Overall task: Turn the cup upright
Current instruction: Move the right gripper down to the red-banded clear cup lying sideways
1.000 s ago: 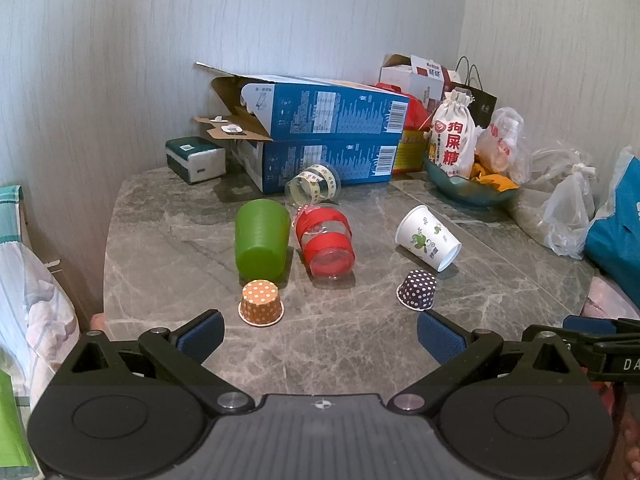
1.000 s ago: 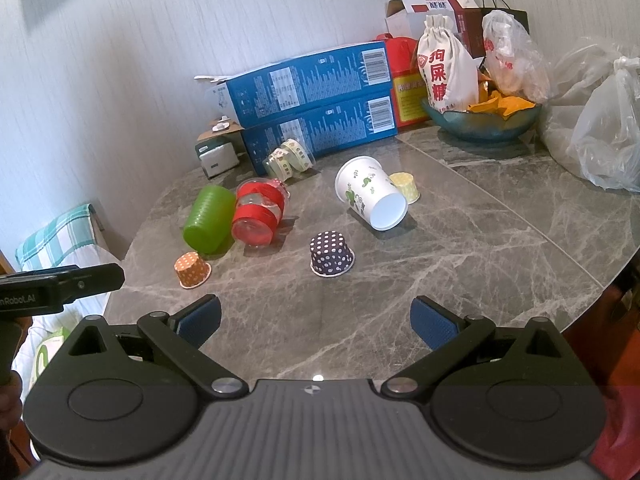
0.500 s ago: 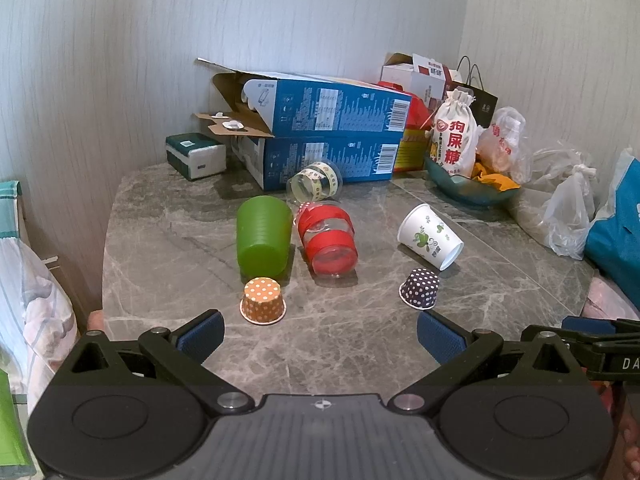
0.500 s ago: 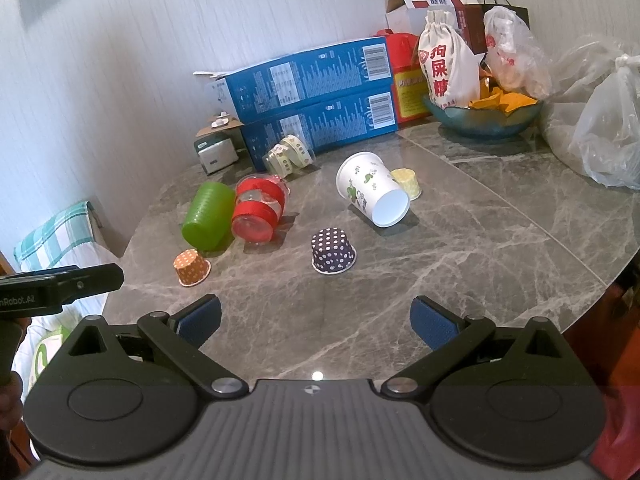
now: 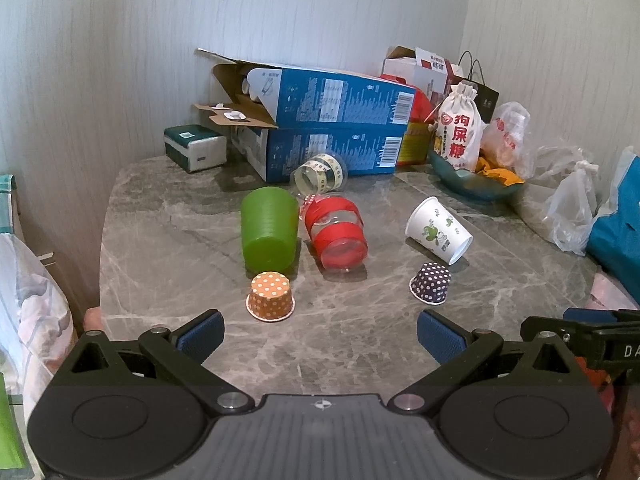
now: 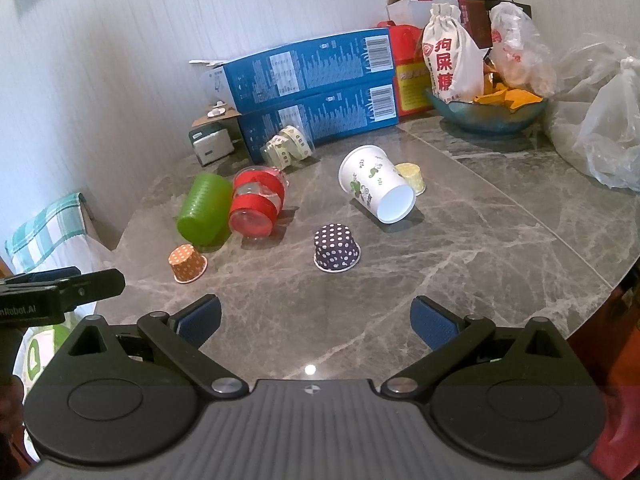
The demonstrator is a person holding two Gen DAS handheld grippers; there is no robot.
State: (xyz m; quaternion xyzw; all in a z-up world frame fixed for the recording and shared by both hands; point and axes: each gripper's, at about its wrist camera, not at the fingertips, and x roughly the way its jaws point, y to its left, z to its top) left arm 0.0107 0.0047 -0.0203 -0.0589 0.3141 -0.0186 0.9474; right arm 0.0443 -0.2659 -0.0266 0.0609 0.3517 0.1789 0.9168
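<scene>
Several cups lie tipped or upside down on the grey marble table (image 5: pixel 168 240). A green cup (image 5: pixel 269 229) (image 6: pixel 205 214) lies on its side next to a red-banded clear cup (image 5: pixel 336 232) (image 6: pixel 257 206). A white printed paper cup (image 5: pixel 438 230) (image 6: pixel 376 190) lies on its side. An orange dotted cup (image 5: pixel 271 296) (image 6: pixel 187 263) and a dark purple dotted cup (image 5: pixel 430 283) (image 6: pixel 336 248) stand upside down. A clear taped cup (image 5: pixel 320 172) lies by the boxes. My left gripper (image 5: pixel 320 338) and right gripper (image 6: pixel 316 322) are open and empty, short of the cups.
Two stacked blue boxes (image 5: pixel 328 136) stand at the back wall with a tissue pack (image 5: pixel 195 152). A teal bowl (image 6: pixel 486 114) with a cloth bag and snacks sits at the back right, plastic bags (image 6: pixel 600 132) beside it. A small yellow cup (image 6: pixel 410 176) stands behind the white cup.
Both grippers have drifted slightly toward the table, so the cups sit a little lower and nearer in view. Nothing on the table has moved.
</scene>
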